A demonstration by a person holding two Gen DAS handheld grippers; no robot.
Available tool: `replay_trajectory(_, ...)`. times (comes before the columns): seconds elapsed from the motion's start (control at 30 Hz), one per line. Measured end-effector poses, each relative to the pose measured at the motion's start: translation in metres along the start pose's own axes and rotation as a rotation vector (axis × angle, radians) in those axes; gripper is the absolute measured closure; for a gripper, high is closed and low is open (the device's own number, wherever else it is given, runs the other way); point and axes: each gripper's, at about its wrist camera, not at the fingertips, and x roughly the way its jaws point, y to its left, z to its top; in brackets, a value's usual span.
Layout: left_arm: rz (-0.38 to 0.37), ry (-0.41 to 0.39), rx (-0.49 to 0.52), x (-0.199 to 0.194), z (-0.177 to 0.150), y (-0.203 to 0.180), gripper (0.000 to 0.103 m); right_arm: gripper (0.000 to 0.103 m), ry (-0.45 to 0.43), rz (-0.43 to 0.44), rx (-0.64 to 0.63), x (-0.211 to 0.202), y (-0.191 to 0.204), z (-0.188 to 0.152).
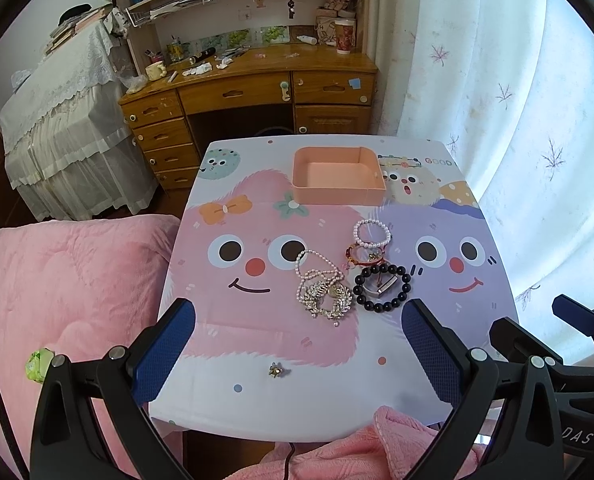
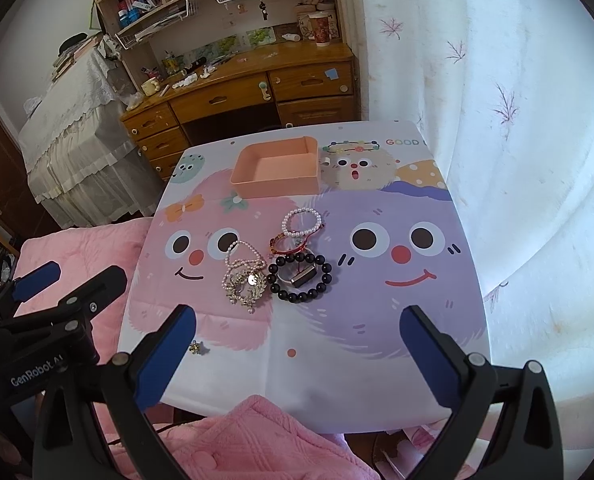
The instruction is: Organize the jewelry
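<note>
i'm holding both grippers low at the near edge of the table (image 1: 225, 404), side by side and aimed toward the pink tray (image 1: 338, 176). the left gripper (image 1: 299, 354) is spreading its jaws wide, pinching nothing and touching nothing. the right gripper (image 2: 297, 358) is gaping just as wide, also empty.

the pink tray is sitting at the far end of the table. nearer to me than the tray, i'm counting a white pearl bracelet (image 1: 371, 233), touching a red and gold bracelet (image 1: 363, 257), then a black bead bracelet (image 1: 382, 287) ringing a small metal piece. left of that, a pearl necklace (image 1: 317, 270) is lying tangled over a crystal brooch (image 1: 329, 300). one small gold stud (image 1: 277, 370) is lying alone, well apart from the tray, nearest me.
</note>
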Motion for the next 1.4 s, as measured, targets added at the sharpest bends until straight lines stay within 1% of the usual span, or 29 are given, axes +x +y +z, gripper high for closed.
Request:
replay_trajectory(0.2, 0.012, -0.001, -0.013, -0.003, 0.001, 0.002, 0.001, 0.001, 0.0, 0.002, -0.026, -0.002, 0.008, -0.003)
replay_trajectory(0.43, -0.006, -0.024, -0.053, 0.0, -0.003, 0.012, 0.001, 0.001, -0.047, 0.007, -0.091, -0.008, 0.019, -0.002)
replay_trajectory(0.5, -0.011, -0.016, -0.062, 0.006, -0.007, 0.015, 0.001, 0.001, -0.063, -0.004, -0.118, -0.006, 0.021, -0.002)
replay_trajectory(0.57, -0.013, 0.019, -0.053, 0.017, -0.012, 0.017, 0.001, 0.001, -0.075, -0.027, -0.149, -0.002, 0.023, -0.003)
replay_trajectory(0.67, -0.015, 0.099, -0.057, 0.043, -0.025, 0.022, 0.001, 0.001, -0.095, -0.055, -0.207, 0.01, 0.025, -0.006)
replay_trajectory(0.73, -0.033, 0.16, -0.086, 0.06, -0.035, 0.027, 0.001, 0.001, -0.102, -0.07, -0.237, 0.021, 0.023, -0.008)
replay_trajectory(0.8, -0.043, 0.198, -0.136, 0.081, -0.049, 0.033, 0.001, 0.001, -0.134, -0.093, -0.237, 0.033, 0.019, -0.011)
replay_trajectory(0.87, -0.045, 0.203, -0.189, 0.099, -0.068, 0.037, 0.001, 0.001, -0.157, -0.095, -0.214, 0.044, 0.012, -0.011)
replay_trajectory(0.93, -0.04, 0.197, -0.213, 0.115, -0.083, 0.039, 0.001, 0.001, -0.169, -0.093, -0.183, 0.061, 0.003, -0.011)
replay_trajectory(1.0, -0.028, 0.177, -0.213, 0.128, -0.096, 0.039, 0.001, 0.004, -0.163, -0.097, -0.156, 0.082, -0.006, -0.012)
replay_trajectory(1.07, 0.012, 0.169, -0.191, 0.142, -0.109, 0.036, 0.001, 0.013, -0.158, -0.081, -0.138, 0.1, -0.014, -0.012)
replay_trajectory(1.1, 0.031, 0.173, -0.18, 0.15, -0.114, 0.034, 0.001, 0.014, -0.152, -0.069, -0.125, 0.113, -0.019, -0.013)
replay_trajectory(1.17, 0.043, 0.176, -0.179, 0.161, -0.121, 0.033, 0.001, 0.02, -0.125, -0.056, -0.104, 0.133, -0.026, -0.015)
replay_trajectory(1.2, 0.05, 0.179, -0.182, 0.165, -0.123, 0.033, 0.004, 0.022, -0.109, -0.051, -0.096, 0.143, -0.029, -0.016)
replay_trajectory(1.27, 0.064, 0.187, -0.186, 0.174, -0.127, 0.03, 0.009, 0.035, -0.068, -0.041, -0.092, 0.165, -0.034, -0.018)
replay_trajectory(1.33, 0.091, 0.222, -0.175, 0.187, -0.13, 0.028, 0.013, 0.043, -0.038, -0.041, -0.091, 0.184, -0.037, -0.019)
replay_trajectory(1.37, 0.107, 0.231, -0.168, 0.19, -0.13, 0.027, 0.02, 0.048, -0.021, -0.036, -0.085, 0.195, -0.04, -0.019)
replay_trajectory(1.4, 0.122, 0.244, -0.161, 0.195, -0.13, 0.025, 0.024, 0.05, -0.003, -0.028, -0.079, 0.203, -0.042, -0.018)
